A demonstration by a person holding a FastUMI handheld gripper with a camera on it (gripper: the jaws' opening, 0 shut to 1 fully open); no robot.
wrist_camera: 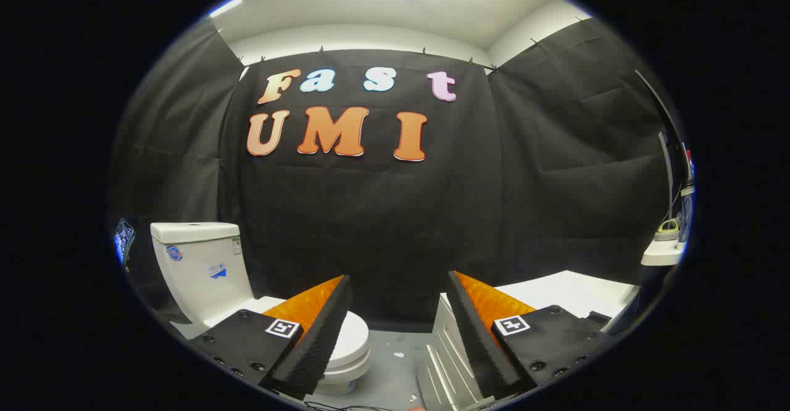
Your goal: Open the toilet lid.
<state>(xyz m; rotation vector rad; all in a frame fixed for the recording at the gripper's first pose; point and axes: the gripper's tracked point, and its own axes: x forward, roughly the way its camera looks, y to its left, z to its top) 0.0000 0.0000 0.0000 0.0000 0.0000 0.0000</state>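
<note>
We hold the gripper with its fingers spread wide on nothing, and the closed oval lid of the white ceramic toilet lies low beyond the left finger, its length running out from the tank

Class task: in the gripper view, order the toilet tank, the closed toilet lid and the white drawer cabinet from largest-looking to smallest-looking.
1. Toilet tank.
2. White drawer cabinet, partly hidden behind the open gripper.
3. Toilet lid, also partly hidden.
Cabinet versus lid is unsure.
</note>
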